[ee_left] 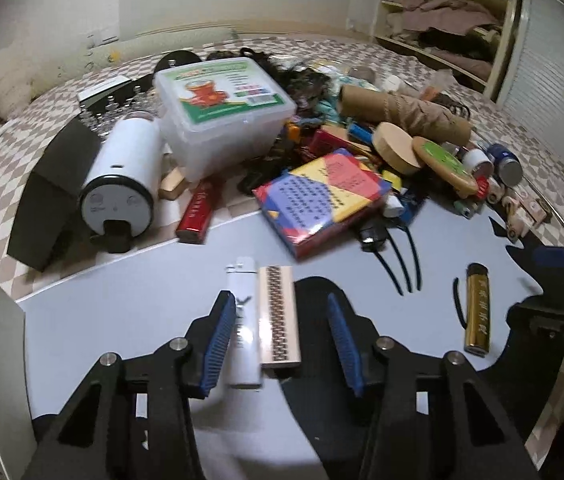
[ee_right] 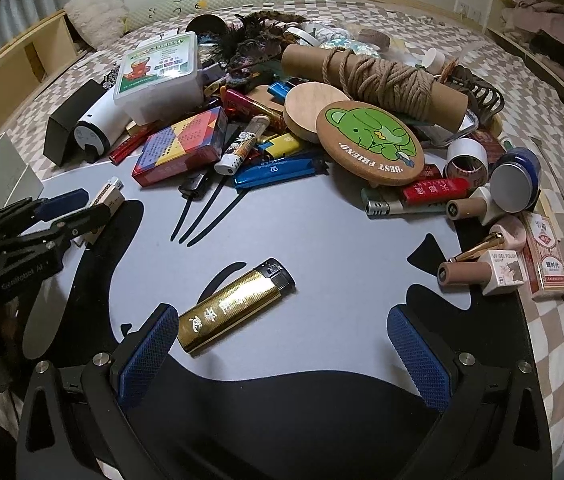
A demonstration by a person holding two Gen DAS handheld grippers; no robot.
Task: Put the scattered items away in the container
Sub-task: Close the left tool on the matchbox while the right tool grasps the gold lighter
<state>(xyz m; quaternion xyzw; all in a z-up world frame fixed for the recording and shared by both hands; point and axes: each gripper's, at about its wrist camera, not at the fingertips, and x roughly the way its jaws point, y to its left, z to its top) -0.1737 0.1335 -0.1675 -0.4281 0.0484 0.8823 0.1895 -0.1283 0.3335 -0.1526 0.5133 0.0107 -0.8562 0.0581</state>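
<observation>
My left gripper [ee_left: 279, 334] is open; a white lighter [ee_left: 243, 322] and a flat pink box with a patterned strip [ee_left: 278, 318] lie side by side between its blue pads on the grey board [ee_left: 141, 304]. My right gripper [ee_right: 284, 354] is open and empty; a gold lighter [ee_right: 235, 306] lies just ahead of its left pad, also seen in the left wrist view [ee_left: 477, 309]. A clear plastic container with a green-labelled lid [ee_left: 221, 114] stands shut at the back left. The left gripper also shows in the right wrist view [ee_right: 81, 208].
A heap of lighters, a colourful puzzle box [ee_left: 322, 196], cork coasters [ee_right: 374, 142], a rope-wrapped cardboard tube [ee_right: 374, 80] and nail-polish bottles [ee_right: 482, 274] crowds the back and right. A white cylinder [ee_left: 121, 184] and black box [ee_left: 51, 192] lie left. Black cable ties [ee_right: 201, 210] lie mid-board.
</observation>
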